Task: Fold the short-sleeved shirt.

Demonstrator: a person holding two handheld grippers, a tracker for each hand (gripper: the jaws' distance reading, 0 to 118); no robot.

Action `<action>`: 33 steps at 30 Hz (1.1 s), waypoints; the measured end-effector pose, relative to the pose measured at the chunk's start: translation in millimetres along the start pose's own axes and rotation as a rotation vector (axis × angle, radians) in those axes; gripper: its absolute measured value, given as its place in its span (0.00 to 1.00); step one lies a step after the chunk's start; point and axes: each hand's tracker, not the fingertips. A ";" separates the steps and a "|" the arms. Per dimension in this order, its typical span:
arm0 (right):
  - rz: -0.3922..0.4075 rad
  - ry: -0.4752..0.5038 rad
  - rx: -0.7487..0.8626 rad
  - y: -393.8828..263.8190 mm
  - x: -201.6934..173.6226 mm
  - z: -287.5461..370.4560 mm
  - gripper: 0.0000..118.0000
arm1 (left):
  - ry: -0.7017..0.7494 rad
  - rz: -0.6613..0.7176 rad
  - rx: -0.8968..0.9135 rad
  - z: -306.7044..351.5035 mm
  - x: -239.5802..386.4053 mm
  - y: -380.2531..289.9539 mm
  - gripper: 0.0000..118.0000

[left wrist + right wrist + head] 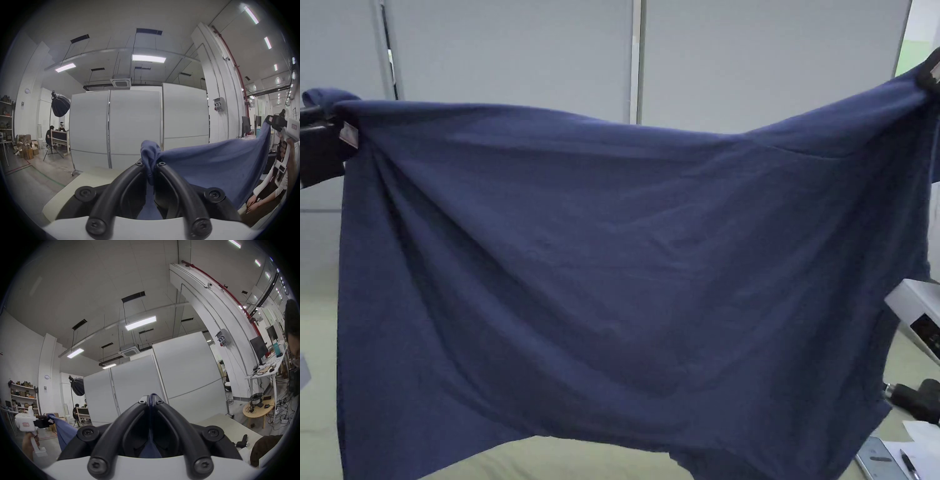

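Grey partition panels (pixel 512 56) back scene; pale green tabletop (pixel 562 459) below. Navy blue short-sleeved cotton shirt (pixel 625 275) hangs stretched in air, hem near tabletop. Left tool (pixel 150 164) clamped on bunched corner; right tool (pixel 151 400) clamped on opposite edge. Advice: hold top edge level and taut, lower evenly. No containers seen.

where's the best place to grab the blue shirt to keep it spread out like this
Grip the shirt at the two ends of its top edge, coming in from the outer sides. That is where the left gripper and right gripper pinch it now: the edge runs stretched between them and the cloth hangs open below, above the table.
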 end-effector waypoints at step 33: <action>0.159 -0.131 -0.224 -124.1 51.8 -360.1 0.04 | 0.113 -0.002 -0.282 -357.2 -47.4 -78.2 0.05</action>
